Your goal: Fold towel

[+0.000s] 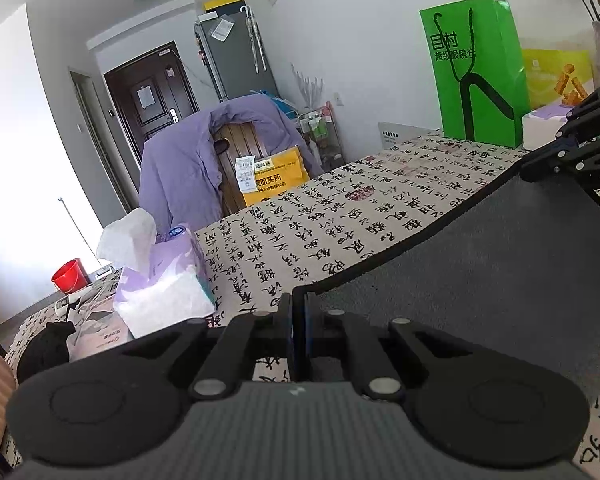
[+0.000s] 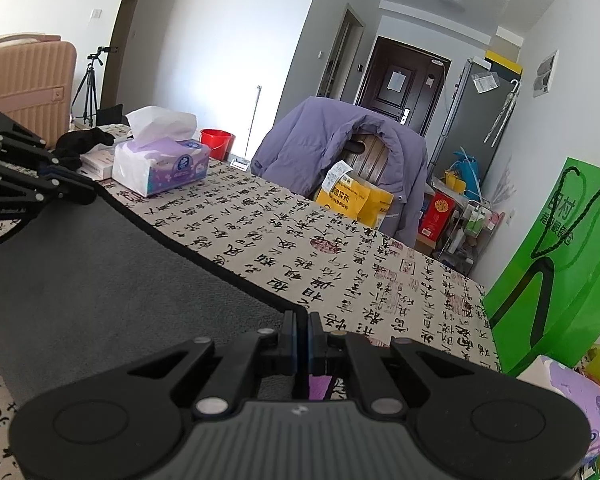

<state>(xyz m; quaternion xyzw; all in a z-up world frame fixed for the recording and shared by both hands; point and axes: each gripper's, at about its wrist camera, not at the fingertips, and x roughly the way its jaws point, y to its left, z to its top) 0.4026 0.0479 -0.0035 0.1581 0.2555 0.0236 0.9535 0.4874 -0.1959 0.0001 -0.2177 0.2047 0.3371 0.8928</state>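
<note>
Left claw (image 1: 300,304): clenched on one corner of the towel (image 1: 480,264).
Right claw (image 2: 303,320): clenched on the neighbouring corner.
Towel: dark grey, black-trimmed, its held edge lifted and stretched between both claws, the rest draping to the desk (image 1: 300,224).
Desk: calligraphy-print cloth; tissue pack (image 2: 160,168) near its far edge.

Your left gripper (image 1: 299,300) body is covering the near part of the grey towel (image 1: 480,264), so you are not seeing how that cloth is lying below the claw. To its right, the picture's edge is cutting off the right gripper (image 1: 540,168). Ahead of the claw, a purple jacket (image 1: 180,168) is hiding most of the chair. In the right wrist view, the green bag (image 2: 560,264) to the claw's right is running off the edge.
</note>
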